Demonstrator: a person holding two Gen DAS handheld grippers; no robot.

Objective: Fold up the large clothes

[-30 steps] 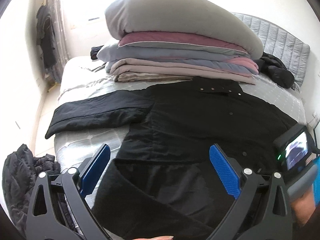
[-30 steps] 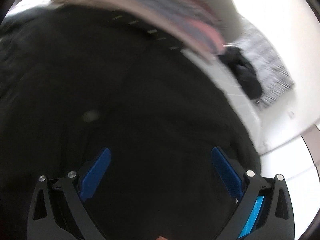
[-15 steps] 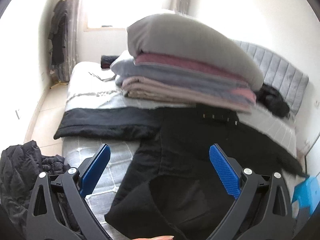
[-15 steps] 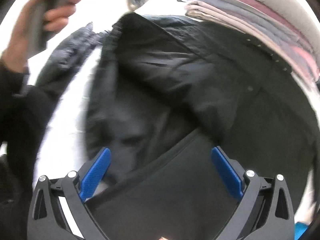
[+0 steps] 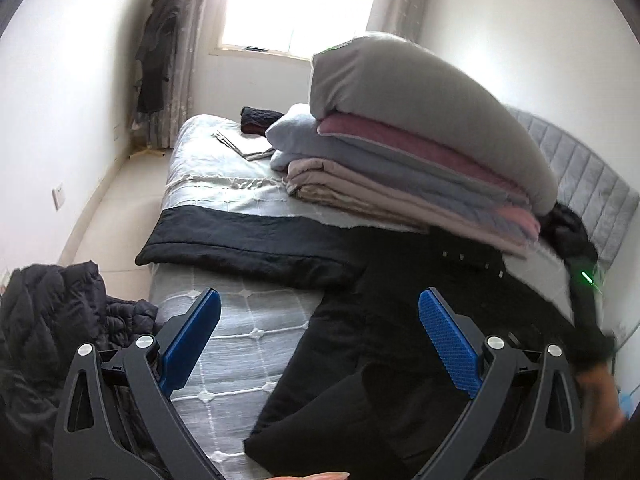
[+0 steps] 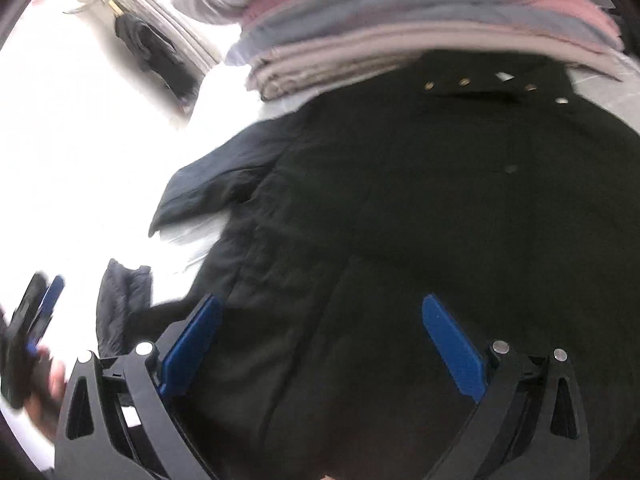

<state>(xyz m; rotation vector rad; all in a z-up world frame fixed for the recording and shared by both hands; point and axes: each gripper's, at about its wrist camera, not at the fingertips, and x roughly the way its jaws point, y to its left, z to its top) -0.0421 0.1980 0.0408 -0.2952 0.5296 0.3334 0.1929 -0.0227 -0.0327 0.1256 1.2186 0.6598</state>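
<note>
A large black coat (image 5: 400,320) lies spread on the bed, its studded collar (image 5: 472,258) toward the headboard and one sleeve (image 5: 248,244) stretched out to the left. My left gripper (image 5: 320,320) is open and empty, held above the coat's lower left edge. My right gripper (image 6: 322,320) is open and empty, low over the coat's body (image 6: 440,220); the view is blurred. The right gripper also shows at the right edge of the left wrist view (image 5: 588,304), and the left one at the left edge of the right wrist view (image 6: 36,320).
A tall stack of folded quilts and a grey pillow (image 5: 420,152) sits on the bed (image 5: 240,336) behind the coat. A dark puffer jacket (image 5: 52,320) lies at the bed's left. Dark clothes (image 5: 568,232) lie by the grey headboard (image 5: 592,176).
My left gripper has pulled back and up, so more of the room shows. My right gripper has swung from the coat's left side to face the collar. Both stay open.
</note>
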